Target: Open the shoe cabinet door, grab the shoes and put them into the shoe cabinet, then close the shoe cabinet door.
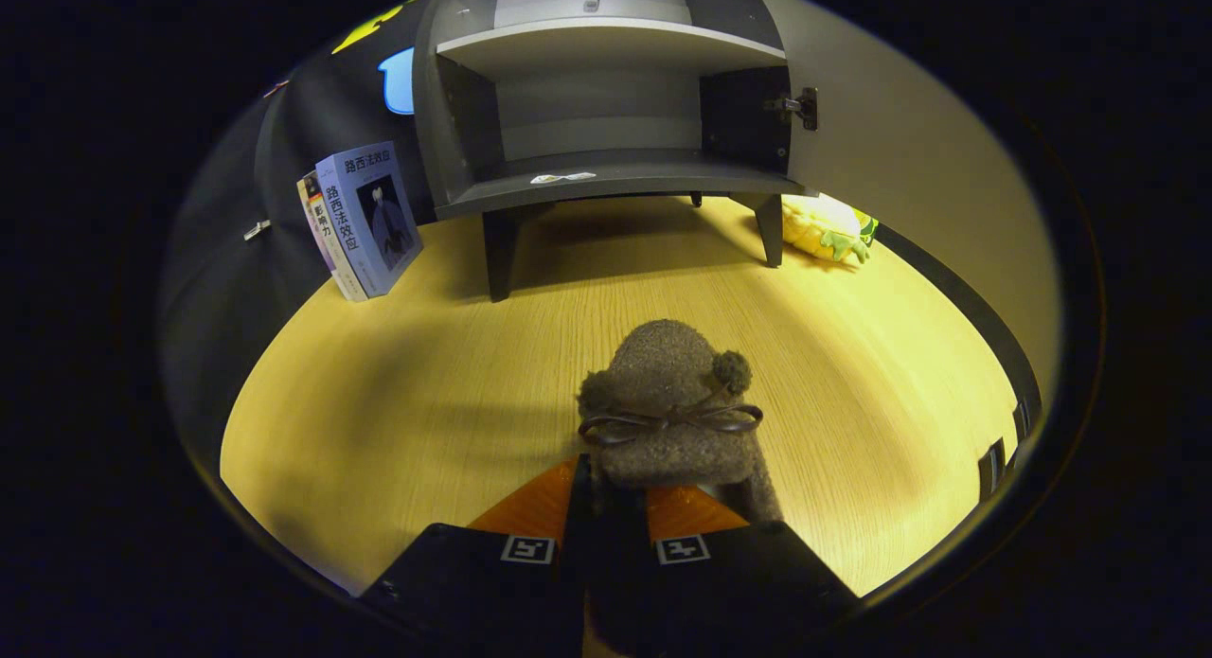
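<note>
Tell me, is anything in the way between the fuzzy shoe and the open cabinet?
Nothing visible blocks it. The shoe sits at the fingertips of the gripper, apparently pinched. Bare wooden floor runs to the cabinet, whose door is open. The books and yellow toy stand aside.

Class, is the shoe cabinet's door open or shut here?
Open: the shoe cabinet shows its bare inner shelf, and the door stands swung aside on its hinge.

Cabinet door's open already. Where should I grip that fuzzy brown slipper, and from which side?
Grip the brown slipper at its near collar edge, just behind the ribbon bow, coming from the heel side. Its toe points toward the open shoe cabinet, and the tool appears already closed on that near edge, though the contact is hard to see.
</note>
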Available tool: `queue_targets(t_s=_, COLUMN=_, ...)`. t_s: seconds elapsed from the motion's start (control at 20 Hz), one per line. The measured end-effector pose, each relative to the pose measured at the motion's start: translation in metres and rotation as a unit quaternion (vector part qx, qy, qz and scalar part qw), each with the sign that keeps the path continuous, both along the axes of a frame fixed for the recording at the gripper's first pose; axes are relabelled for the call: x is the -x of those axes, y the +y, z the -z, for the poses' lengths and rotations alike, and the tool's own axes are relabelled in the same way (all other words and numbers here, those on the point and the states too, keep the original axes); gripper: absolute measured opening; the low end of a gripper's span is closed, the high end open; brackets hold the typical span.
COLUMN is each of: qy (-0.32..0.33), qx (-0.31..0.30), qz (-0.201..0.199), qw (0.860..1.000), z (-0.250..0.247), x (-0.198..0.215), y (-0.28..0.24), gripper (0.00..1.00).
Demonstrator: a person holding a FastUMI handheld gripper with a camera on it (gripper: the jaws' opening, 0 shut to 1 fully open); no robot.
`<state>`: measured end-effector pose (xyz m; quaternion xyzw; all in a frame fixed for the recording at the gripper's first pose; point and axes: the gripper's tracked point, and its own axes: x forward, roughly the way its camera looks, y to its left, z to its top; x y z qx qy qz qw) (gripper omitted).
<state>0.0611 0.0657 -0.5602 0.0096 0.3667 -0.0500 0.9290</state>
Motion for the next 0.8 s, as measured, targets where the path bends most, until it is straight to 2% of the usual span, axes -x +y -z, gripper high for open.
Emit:
queue_targets(t_s=0.35, qy=0.012, qx=0.016, qz=-0.007, qw=1.0, z=0.013, x=-0.012, y=-0.002, gripper=0.24)
queue_targets(t_s=0.4, qy=0.004, qx=0.012, qz=-0.01, qw=1.0, z=-0.003, x=-0.003, y=0.002, gripper=0.24)
queue_targets(t_s=0.45, qy=0.01, qx=0.021, qz=-0.011, qw=1.0, z=0.008, x=-0.015, y=-0.004, gripper=0.05)
queue_targets(t_s=0.65, qy=0.014, qx=0.017, qz=-0.01, qw=1.0, z=0.002, x=-0.014, y=-0.002, gripper=0.05)
queue_targets(t_s=0.8, qy=0.002, qx=0.017, qz=-0.011, qw=1.0, z=-0.022, x=-0.017, y=-0.007, gripper=0.05)
